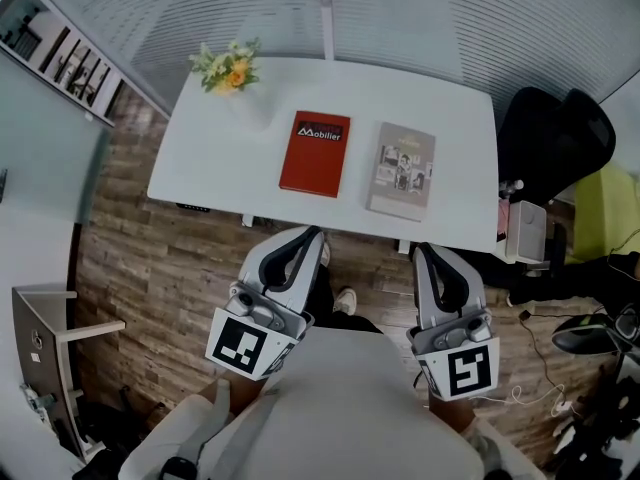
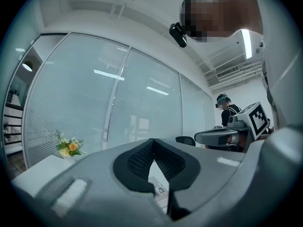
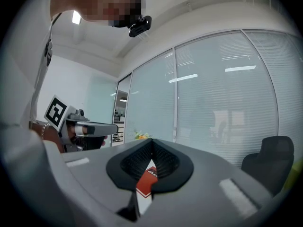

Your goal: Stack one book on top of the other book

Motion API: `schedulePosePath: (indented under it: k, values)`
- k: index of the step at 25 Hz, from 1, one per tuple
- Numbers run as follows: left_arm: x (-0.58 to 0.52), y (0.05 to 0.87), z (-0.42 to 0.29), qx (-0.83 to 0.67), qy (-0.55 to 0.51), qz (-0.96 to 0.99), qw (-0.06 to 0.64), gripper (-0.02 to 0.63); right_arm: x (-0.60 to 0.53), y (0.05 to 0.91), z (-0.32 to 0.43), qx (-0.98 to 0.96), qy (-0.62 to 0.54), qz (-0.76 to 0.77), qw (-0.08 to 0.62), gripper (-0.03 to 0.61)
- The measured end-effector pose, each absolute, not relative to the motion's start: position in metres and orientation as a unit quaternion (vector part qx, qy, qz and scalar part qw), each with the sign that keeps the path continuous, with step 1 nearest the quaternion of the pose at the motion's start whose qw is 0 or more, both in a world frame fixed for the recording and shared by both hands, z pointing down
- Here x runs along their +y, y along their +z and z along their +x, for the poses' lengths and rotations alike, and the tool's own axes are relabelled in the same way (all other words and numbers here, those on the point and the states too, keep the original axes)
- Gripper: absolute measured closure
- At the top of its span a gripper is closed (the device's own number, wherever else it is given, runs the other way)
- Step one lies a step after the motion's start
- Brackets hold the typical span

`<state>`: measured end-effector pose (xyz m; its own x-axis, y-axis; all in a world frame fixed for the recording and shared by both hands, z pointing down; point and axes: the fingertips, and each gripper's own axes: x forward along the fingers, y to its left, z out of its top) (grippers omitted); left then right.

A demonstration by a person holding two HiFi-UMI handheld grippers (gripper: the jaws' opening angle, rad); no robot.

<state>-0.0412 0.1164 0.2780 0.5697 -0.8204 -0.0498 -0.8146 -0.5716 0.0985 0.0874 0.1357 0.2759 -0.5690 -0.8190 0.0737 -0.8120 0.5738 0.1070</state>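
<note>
Two books lie flat on the white table [image 1: 230,173], side by side in the upper middle of the head view, near each other but not touching. The red book [image 1: 315,154], on the left, has a dark band with white lettering across its top. The grey book [image 1: 402,170], on the right, has small pictures on its cover and sits slightly askew. Both grippers hang below the table's near edge, short of the books. The left gripper [image 1: 312,234] has its jaws together, nothing between them. The right gripper [image 1: 421,252] is closed and empty too. Flowers [image 1: 228,68] stand at the table's upper left.

Flower bouquet [image 1: 228,68] on white table [image 1: 200,158]; black office chair [image 1: 555,128] alongside.
</note>
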Motion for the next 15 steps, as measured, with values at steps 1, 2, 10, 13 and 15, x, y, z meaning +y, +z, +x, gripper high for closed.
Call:
schedulePosePath:
  k: [1,2,10,13,15]
  values:
    - [0.112,0.278,-0.044,-0.462,-0.045,0.885,0.032,0.612,0.132,0.276,0.085,-0.885,-0.030,0.461,0.058,0.574]
    - [0.107,0.278,-0.046,-0.462,-0.045,0.885,0.033,0.612,0.128,0.276,0.082,-0.885,-0.030,0.461,0.058,0.574]
    - [0.051,0.284,-0.065,-0.451,-0.047,0.891,0.032,0.612,0.076,0.278,0.062,-0.877,-0.036,0.476,0.056,0.574]
    - [0.025,0.282,-0.078,-0.452,-0.050,0.890,0.028,0.612,0.051,0.278,0.050,-0.878,-0.039,0.474,0.059,0.574]
    - [0.009,0.282,-0.086,-0.453,-0.052,0.890,0.028,0.612,0.035,0.279,0.041,-0.878,-0.039,0.473,0.061,0.574]
